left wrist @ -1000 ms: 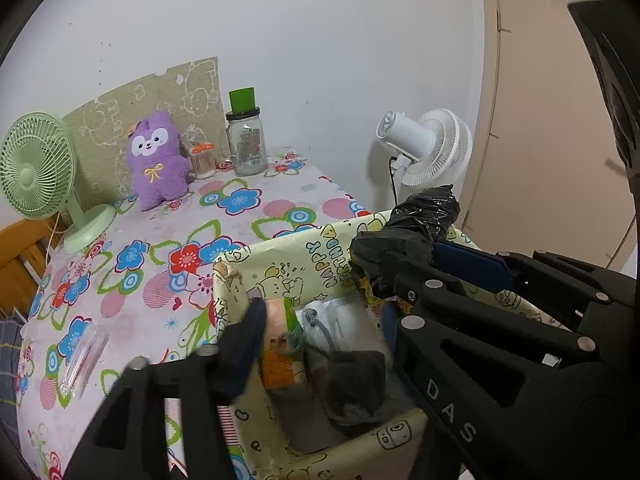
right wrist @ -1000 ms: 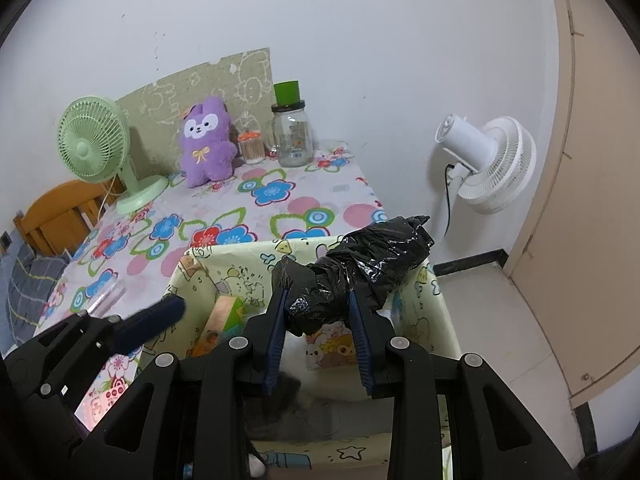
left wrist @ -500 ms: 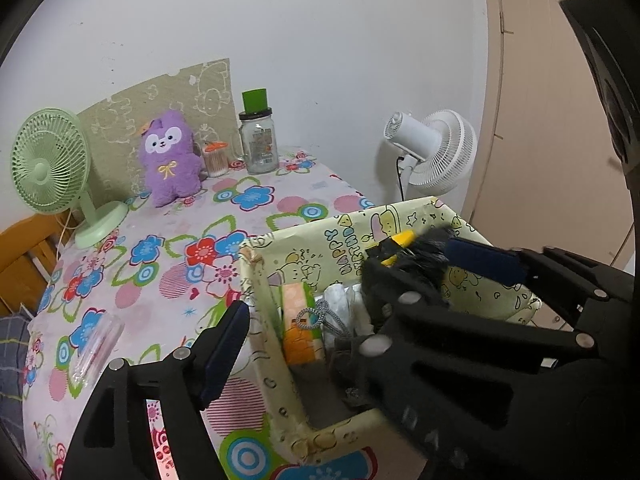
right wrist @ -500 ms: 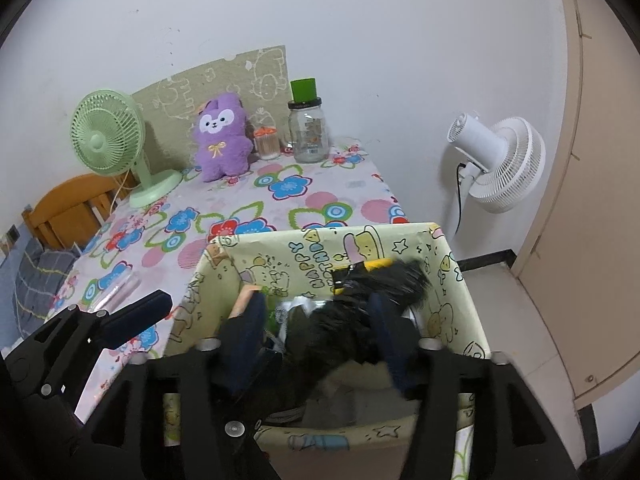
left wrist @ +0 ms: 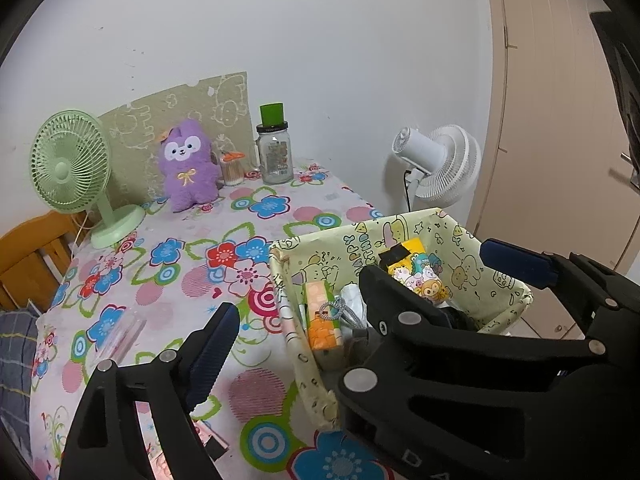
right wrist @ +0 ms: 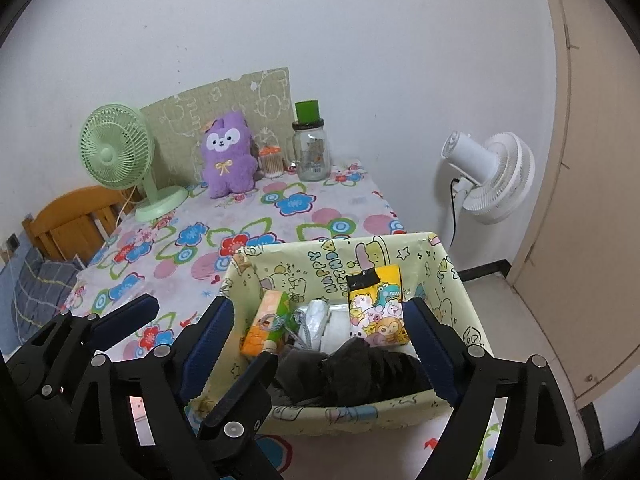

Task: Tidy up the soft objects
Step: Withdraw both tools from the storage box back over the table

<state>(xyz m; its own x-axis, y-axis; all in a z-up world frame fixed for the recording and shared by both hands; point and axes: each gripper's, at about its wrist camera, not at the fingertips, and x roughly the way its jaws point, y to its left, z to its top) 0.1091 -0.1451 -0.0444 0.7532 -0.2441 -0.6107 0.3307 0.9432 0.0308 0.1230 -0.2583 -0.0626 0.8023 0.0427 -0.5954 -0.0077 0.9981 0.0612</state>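
Observation:
A crumpled black plastic bag (right wrist: 372,372) lies in the near end of the cartoon-print box (right wrist: 452,280), loose, below and between the pads of my right gripper (right wrist: 319,303). Those jaws are opening and hold nothing. My left gripper (left wrist: 359,277) hovers over the box's left wall (left wrist: 288,312); its jaws are opening too, with only the right gripper's near finger between them. The box also holds an orange-green tissue pack (right wrist: 264,328), white rolls (right wrist: 324,320) and a yellow cartoon pack (right wrist: 376,304). A purple plush toy (right wrist: 228,156) sits at the table's far edge.
On the flowered tablecloth (left wrist: 248,216) stand a green desk fan (left wrist: 72,160), a glass jar with a green lid (left wrist: 274,152) and a small toothpick holder (left wrist: 232,166). A clear plastic packet (left wrist: 116,340) lies near left. A white fan (right wrist: 492,176) and a door are to the right, a wooden chair (right wrist: 76,220) to the left.
The right gripper went from shut on the black bag to wide open, and the bag dropped into the box. The left jaws widened. Both grippers drew back from the box.

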